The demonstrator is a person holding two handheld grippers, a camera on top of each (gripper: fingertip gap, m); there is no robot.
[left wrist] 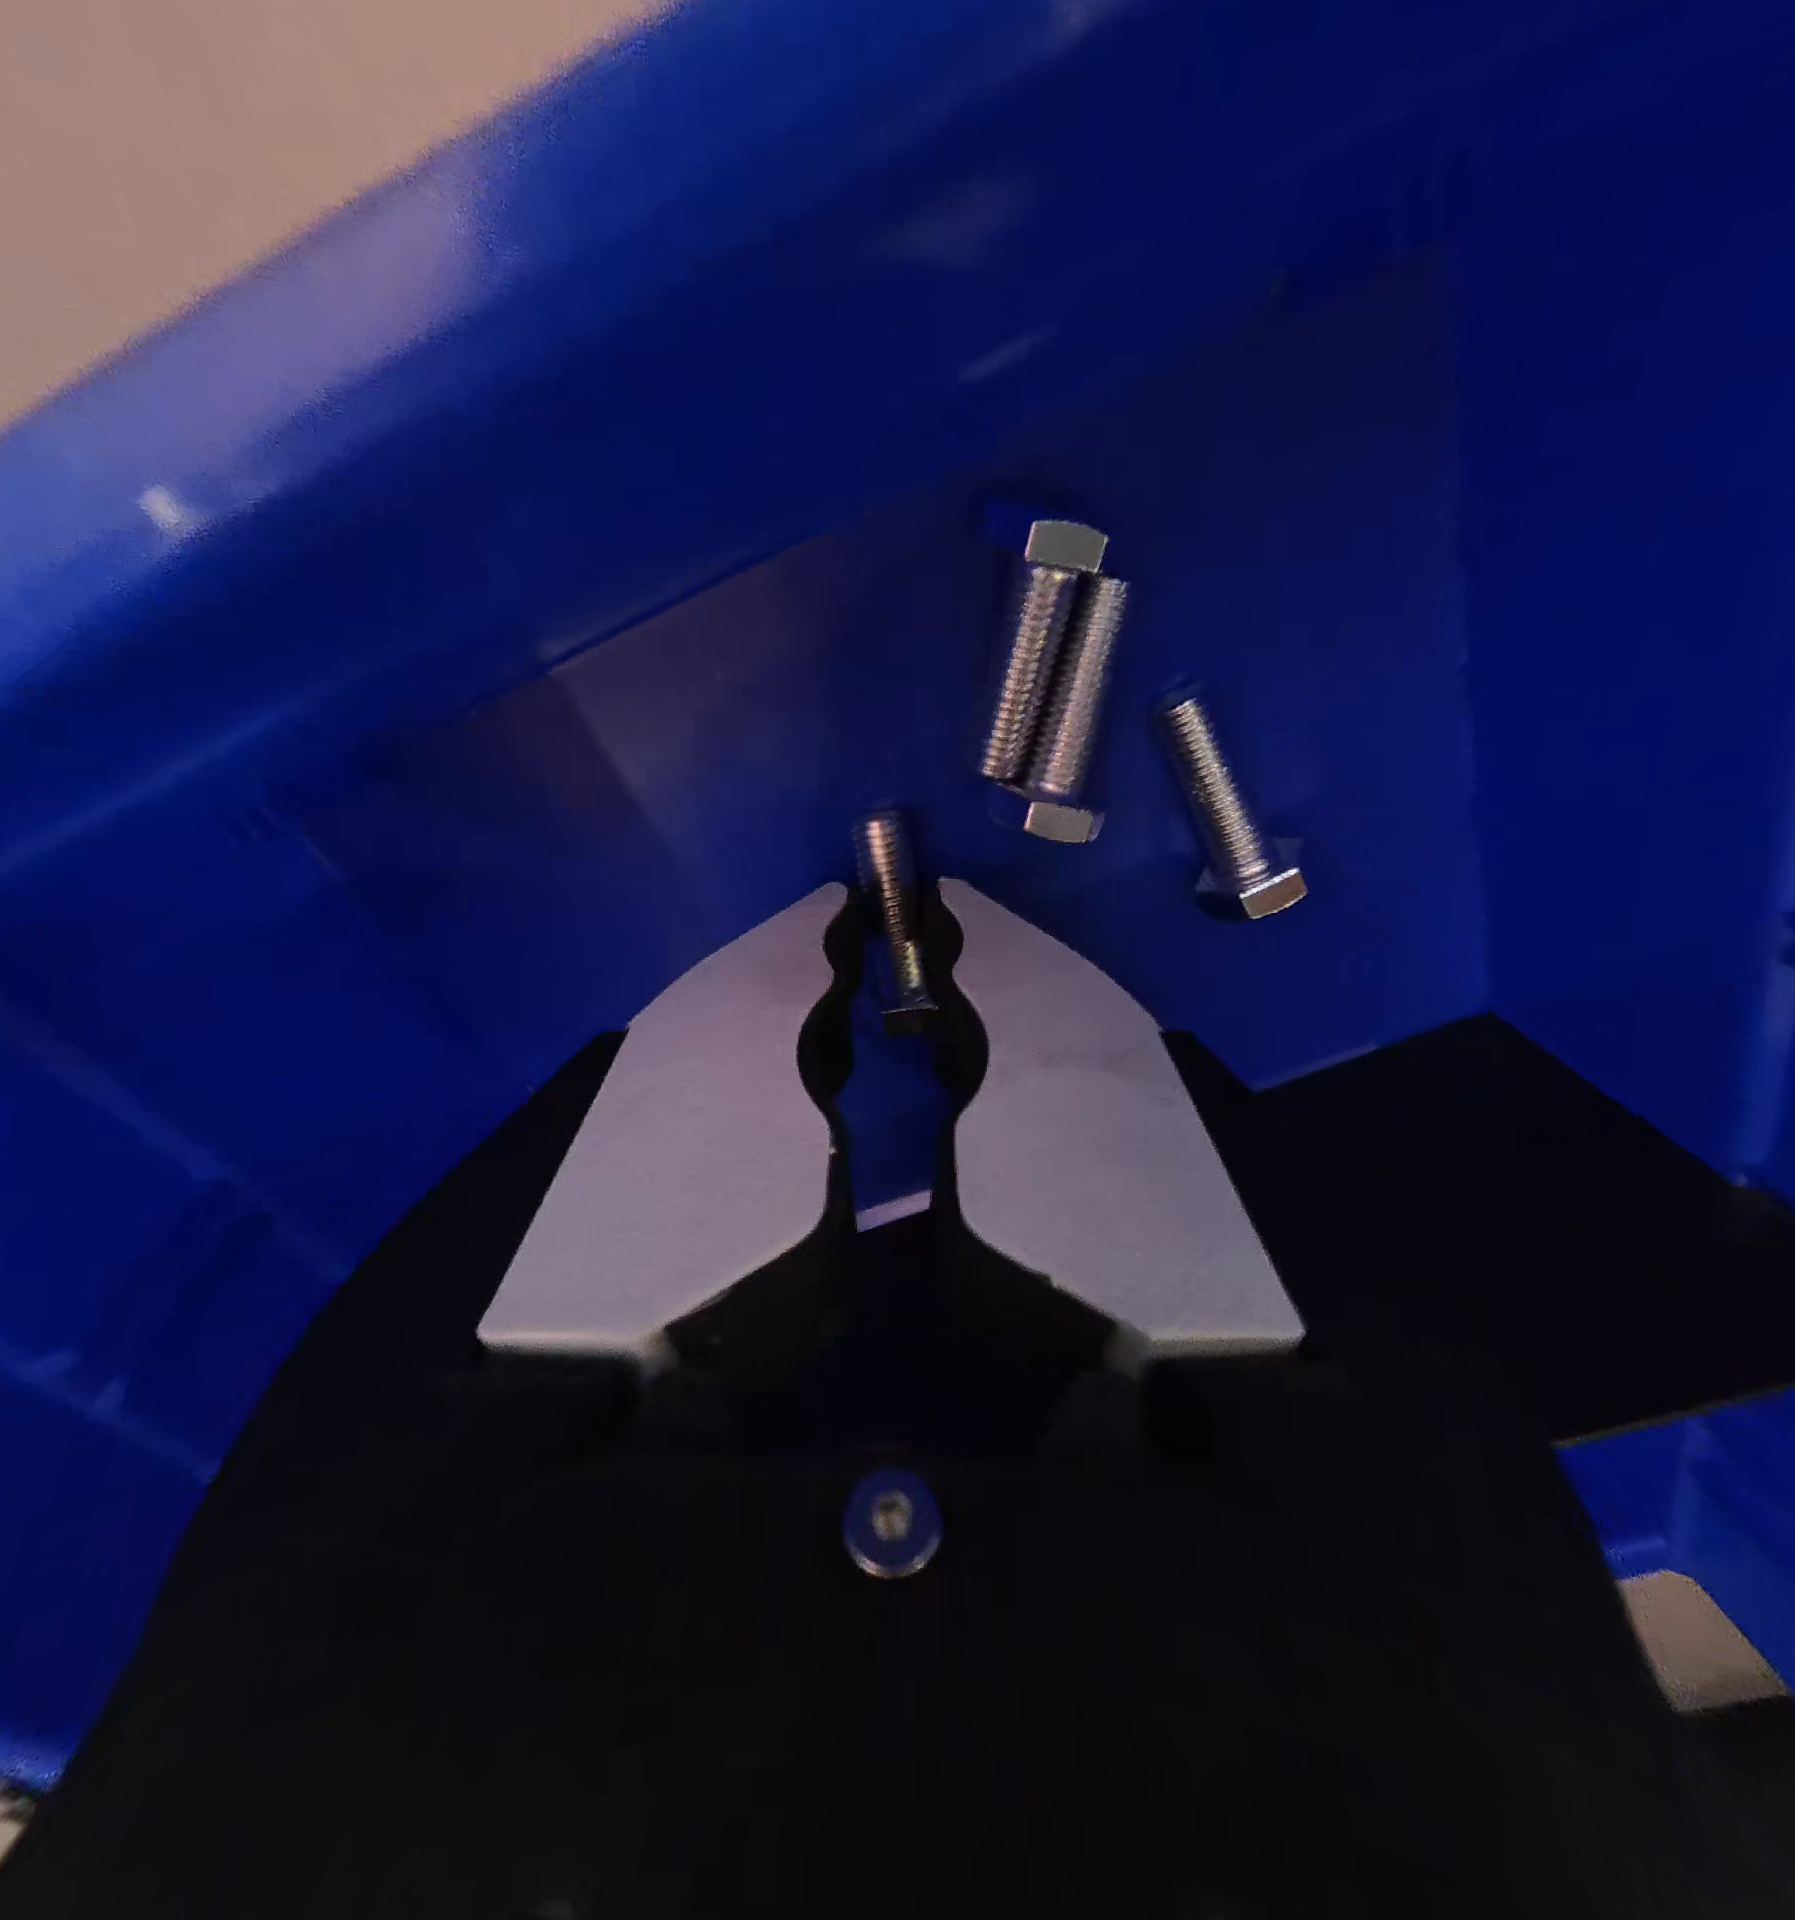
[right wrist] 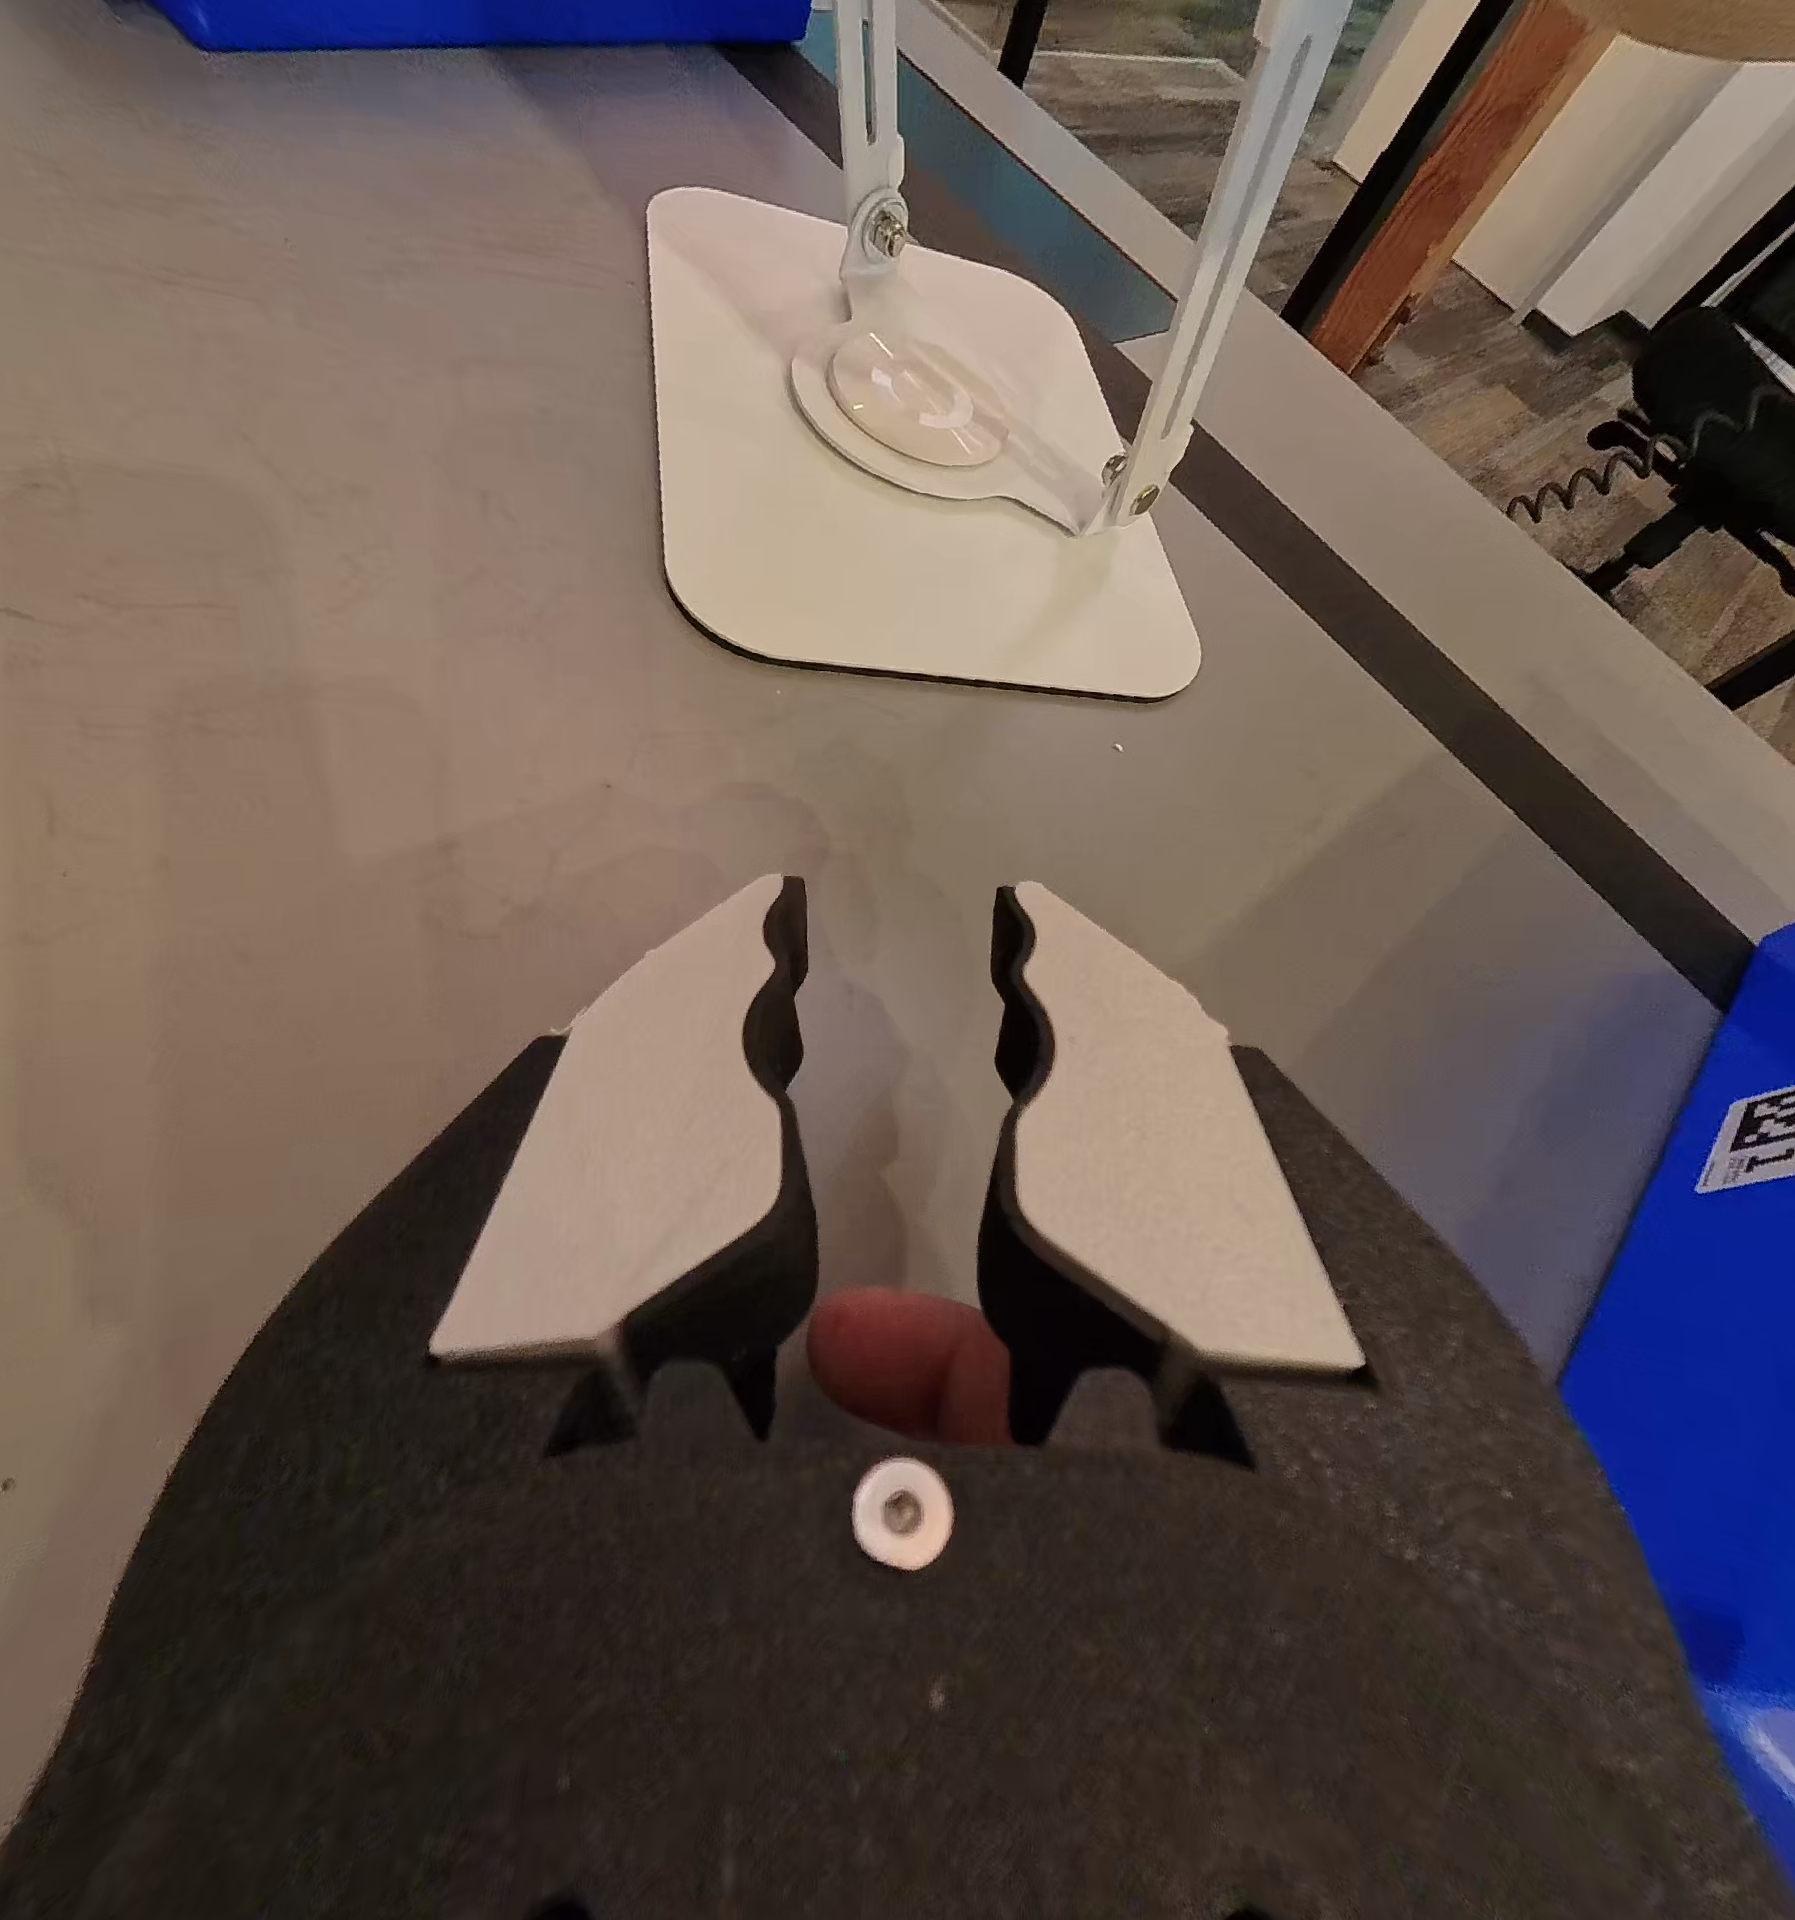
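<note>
My left gripper [left wrist: 895, 894] is down inside a blue plastic bin [left wrist: 664, 416]. It is shut on a small silver hex bolt [left wrist: 888, 862], whose threaded end sticks out past the fingertips and whose head sits between the pads. Two more bolts [left wrist: 1054, 675] lie side by side on the bin floor just beyond, and a third [left wrist: 1225, 800] lies to their right. In the right wrist view my right gripper [right wrist: 898, 899] is open and empty above the grey table [right wrist: 301, 520]. A person's fingertip [right wrist: 903, 1361] shows behind its jaws.
A white flat stand base [right wrist: 872, 561] with two white struts stands on the table ahead of the right gripper. A blue bin with a sticker [right wrist: 1724, 1299] is close on the right, another blue bin [right wrist: 457, 21] at the far edge. The table edge [right wrist: 1495, 675] runs diagonally on the right. The left gripper's tips are roughly 55 cm from the right gripper's.
</note>
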